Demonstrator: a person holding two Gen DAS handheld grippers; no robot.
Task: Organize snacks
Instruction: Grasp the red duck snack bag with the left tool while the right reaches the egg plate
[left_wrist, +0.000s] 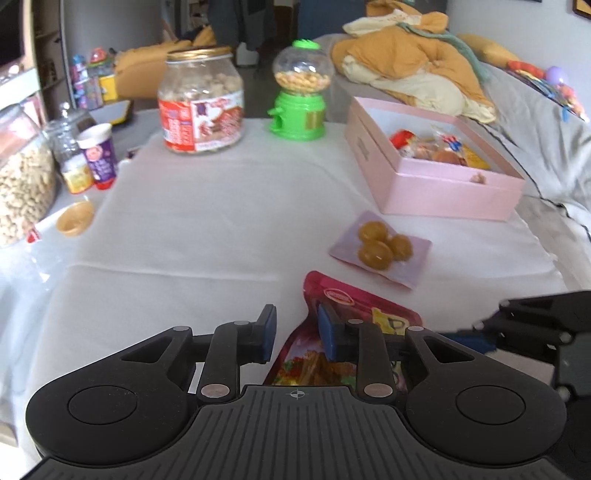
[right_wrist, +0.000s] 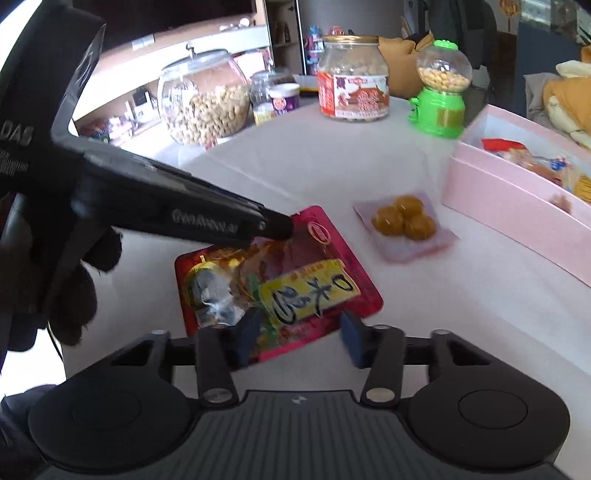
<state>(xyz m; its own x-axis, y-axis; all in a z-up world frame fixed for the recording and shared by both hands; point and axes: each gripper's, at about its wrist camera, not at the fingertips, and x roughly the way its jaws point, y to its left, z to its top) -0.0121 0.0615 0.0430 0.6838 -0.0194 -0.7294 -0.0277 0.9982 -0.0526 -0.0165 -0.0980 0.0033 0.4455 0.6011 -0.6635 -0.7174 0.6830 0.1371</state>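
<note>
Left wrist view: the left gripper (left_wrist: 296, 334) is hovering low over the white tablecloth (left_wrist: 207, 229), its blue pads (left_wrist: 267, 334) standing apart with nothing between them. The right-hand pad is overlapping the near corner of a red snack packet (left_wrist: 334, 325), which is lying flat on the cloth; whether the pad is touching it cannot be told. Just beyond the packet, a pale purple wrapper holding three brown round sweets (left_wrist: 380, 245) is lying near the front wall of an open pink box (left_wrist: 443, 192). The box is holding assorted wrapped snacks. At the far edge a labelled glass jar (left_wrist: 201, 101) and a green candy dispenser (left_wrist: 300, 92) are standing upright, side by side. A large nut jar (left_wrist: 22, 184) is showing at the left margin. Part of the right gripper (left_wrist: 535, 332) is entering at the right edge, blurred.

Right wrist view: the right gripper (right_wrist: 300, 334) is holding its pads wide apart over the near edge of the red snack packet (right_wrist: 280, 280), grasping nothing. The left gripper (right_wrist: 277, 225) is reaching in from the left, its tip sitting over the packet's far corner; its pads are hidden here. The sweets wrapper (right_wrist: 404, 225) is lying between packet and pink box (right_wrist: 517, 206). The labelled jar (right_wrist: 352, 79), dispenser (right_wrist: 439, 92) and nut jar (right_wrist: 205, 99) are standing behind.
</note>
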